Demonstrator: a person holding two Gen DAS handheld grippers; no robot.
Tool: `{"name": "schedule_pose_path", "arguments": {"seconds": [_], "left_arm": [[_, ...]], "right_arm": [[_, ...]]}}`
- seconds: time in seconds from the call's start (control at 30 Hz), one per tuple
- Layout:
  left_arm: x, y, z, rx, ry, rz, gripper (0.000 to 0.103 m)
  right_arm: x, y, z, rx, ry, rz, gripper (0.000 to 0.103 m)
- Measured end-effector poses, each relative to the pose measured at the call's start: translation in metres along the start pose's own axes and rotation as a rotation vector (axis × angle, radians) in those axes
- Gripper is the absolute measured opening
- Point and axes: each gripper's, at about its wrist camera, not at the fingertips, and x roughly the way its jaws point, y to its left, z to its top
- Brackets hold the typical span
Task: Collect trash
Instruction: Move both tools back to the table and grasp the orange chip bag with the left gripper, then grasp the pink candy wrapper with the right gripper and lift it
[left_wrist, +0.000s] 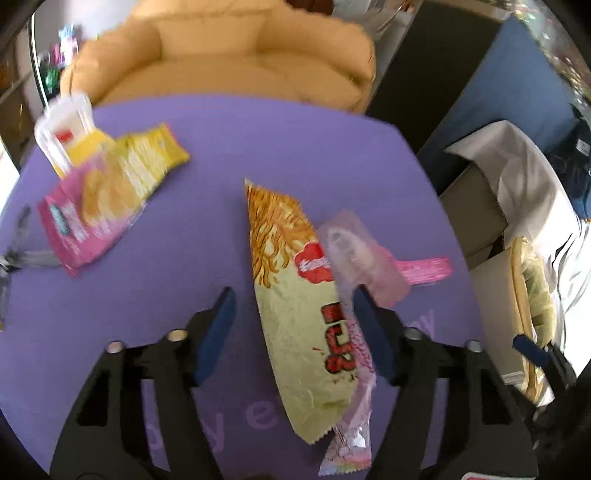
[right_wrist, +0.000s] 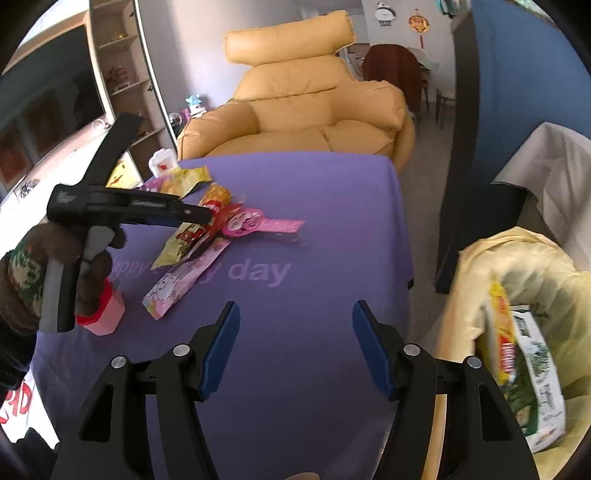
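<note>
- Two grippers are over a purple tablecloth (right_wrist: 332, 206) strewn with wrappers.
- Left gripper (left_wrist: 293, 299) tilts steeply down, its jaws spread to either side of a pale-green noodle packet (left_wrist: 295, 314); the pads do not press on it.
- A pink clear wrapper (left_wrist: 360, 254) lies over the packet's right edge, just beside the right finger.
- Right gripper (right_wrist: 293, 314) stands parted and empty above bare cloth, well apart from the pile.
- A lined trash bin (right_wrist: 491, 258), wrappers inside, sits by the table's right side.
- A gloved hand (right_wrist: 74, 258) grips the left tool's handle.
</note>
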Motion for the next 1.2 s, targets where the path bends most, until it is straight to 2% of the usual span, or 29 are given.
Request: {"name": "schedule_pose_path", "arguments": {"seconds": [0.03, 0.1, 0.2, 0.43, 0.57, 0.73, 0.93, 1.2], "left_arm": [[0.003, 0.002, -0.001, -0.011, 0.013, -0.010, 0.044], [0.001, 0.006, -0.006, -0.027, -0.001, -0.030, 0.039], [-0.012, 0.014, -0.021, -0.048, -0.041, -0.096, 0.033], [-0.064, 0.036, -0.055, -0.080, -0.171, -0.130, 0.031], [-0.090, 0.054, -0.071, -0.093, -0.240, -0.086, 0.032], [-0.103, 0.075, -0.082, -0.118, -0.263, -0.043, 0.032], [-0.106, 0.091, -0.099, -0.169, -0.257, -0.046, 0.033], [-0.106, 0.100, -0.115, -0.194, -0.255, -0.034, 0.033]], "right_arm": [[0.003, 0.003, -0.001, -0.006, 0.001, 0.000, 0.060], [0.007, 0.007, -0.004, -0.011, 0.006, -0.002, 0.060], [0.018, 0.010, -0.005, -0.001, 0.030, 0.016, 0.060], [0.040, 0.028, 0.000, 0.007, 0.061, 0.065, 0.060], [0.054, 0.046, 0.007, 0.010, 0.079, 0.120, 0.060], [0.078, 0.075, 0.021, 0.002, 0.111, 0.226, 0.060], [0.108, 0.107, 0.036, -0.097, 0.149, 0.150, 0.060], [0.122, 0.116, 0.044, -0.130, 0.165, 0.098, 0.062]]}}
